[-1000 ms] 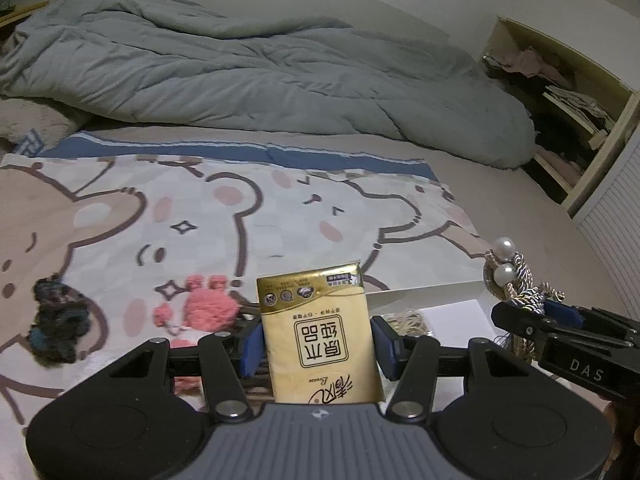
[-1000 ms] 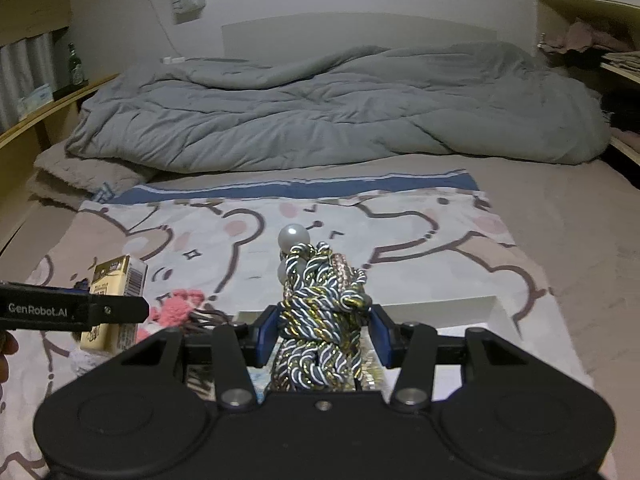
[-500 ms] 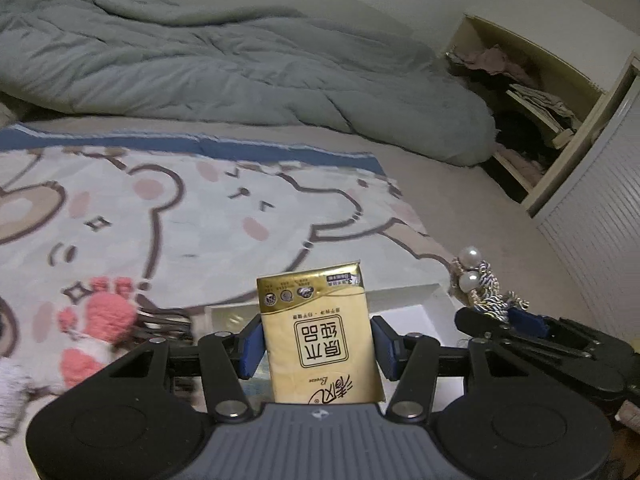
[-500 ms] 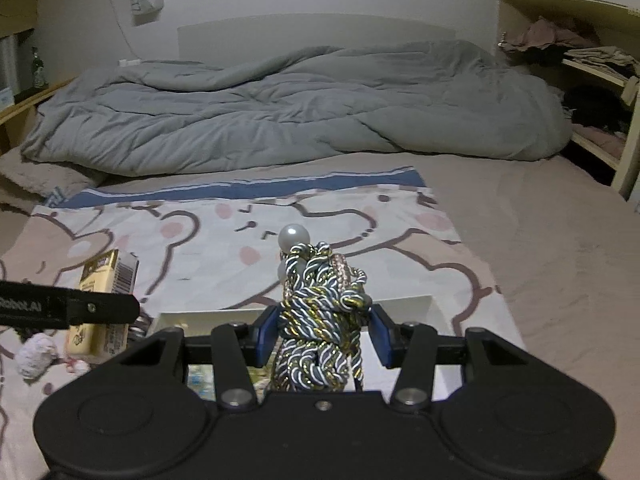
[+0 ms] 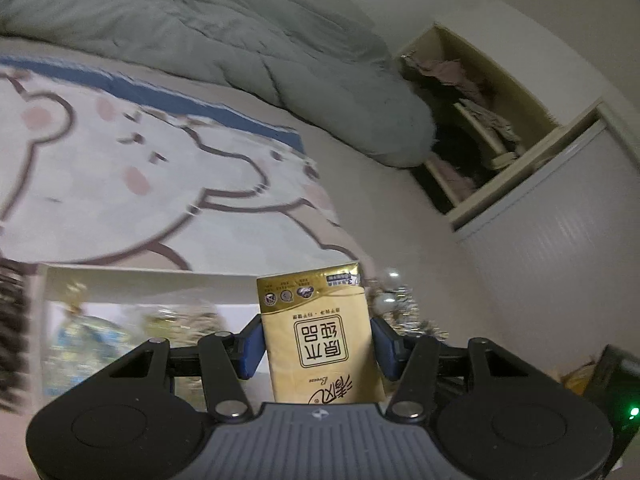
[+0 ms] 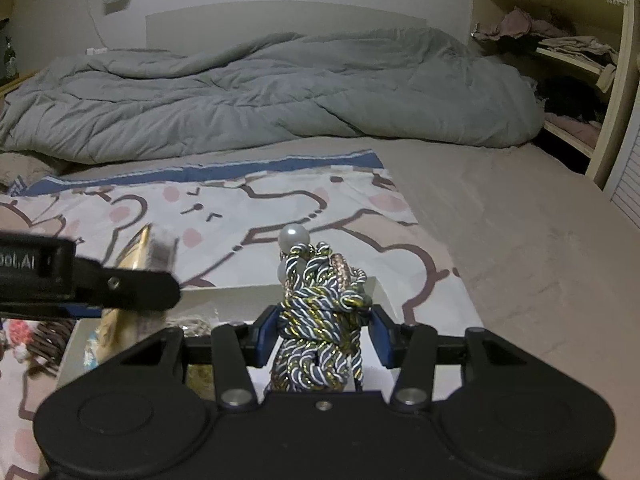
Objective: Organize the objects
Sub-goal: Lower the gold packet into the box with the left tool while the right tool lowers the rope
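Gold foil between my left jaws: the tissue pack (image 5: 320, 332) stands upright, clamped by the left gripper (image 5: 318, 346) over the white box (image 5: 132, 284) on the bear-print blanket (image 5: 120, 168). My right gripper (image 6: 322, 336) is closed on the braided cord bundle (image 6: 320, 320), its pearl on top, above the same box. To do this well, I'd lower each into a free spot, keep the two hands from crossing, and release only once seated. Both grippers tilt downward, the left one angled in from the side.
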{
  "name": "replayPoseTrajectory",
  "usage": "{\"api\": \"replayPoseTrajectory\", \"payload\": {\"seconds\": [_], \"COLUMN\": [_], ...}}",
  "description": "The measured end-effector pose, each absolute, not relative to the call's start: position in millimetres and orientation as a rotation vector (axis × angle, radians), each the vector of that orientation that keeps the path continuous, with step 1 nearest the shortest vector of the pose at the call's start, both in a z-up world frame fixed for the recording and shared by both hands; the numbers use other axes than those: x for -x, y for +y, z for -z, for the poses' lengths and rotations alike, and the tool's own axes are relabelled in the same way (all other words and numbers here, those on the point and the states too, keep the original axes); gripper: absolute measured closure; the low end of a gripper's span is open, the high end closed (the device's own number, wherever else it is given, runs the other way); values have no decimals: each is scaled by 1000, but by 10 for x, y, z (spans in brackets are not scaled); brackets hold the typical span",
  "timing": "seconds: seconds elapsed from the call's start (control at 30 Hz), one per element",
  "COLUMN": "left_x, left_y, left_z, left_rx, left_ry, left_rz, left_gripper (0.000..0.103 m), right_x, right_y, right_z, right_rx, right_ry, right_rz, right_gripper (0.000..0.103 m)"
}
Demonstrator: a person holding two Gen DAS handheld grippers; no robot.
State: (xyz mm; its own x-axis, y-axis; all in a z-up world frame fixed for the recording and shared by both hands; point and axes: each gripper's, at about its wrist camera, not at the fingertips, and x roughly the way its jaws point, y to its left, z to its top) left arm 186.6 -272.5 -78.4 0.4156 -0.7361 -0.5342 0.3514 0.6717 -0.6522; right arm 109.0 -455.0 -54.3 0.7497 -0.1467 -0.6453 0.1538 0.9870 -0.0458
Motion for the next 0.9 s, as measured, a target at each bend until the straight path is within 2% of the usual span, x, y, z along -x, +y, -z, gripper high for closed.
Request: {"api": "replayPoseTrajectory", "payload": {"seconds": [0.3,0.6,0.67,0.77,0.8,0.9], "left_x": [-2068,-2138,-2136,-2150,-2155,-2148], "left_y": [-2978,-3208,-3221,-3206,-3200,-3176], "left_z": [1265,1536,1524,1489,1470,1421], "left_rx": [592,512,482,477,477,465], "left_ry": [975,988,968,963,963,953], "left_rz": [744,684,660,665,669,665], "left_gripper": [48,48,45,35,35,35], "right_x": [-1169,-1234,-1241,-1231,-1228,-1190], "right_y": [-4670,-4645,-4636,-4671,-4699,-4805], "right_z": [733,884,910,912,904,870], "right_rx": [6,53,65,57,48,-13], "right_ry": [743,765,761,753,751,746], "right_rz": [181,158,156,180,190,206], "right_gripper": [54,54,54,45,40,40]}}
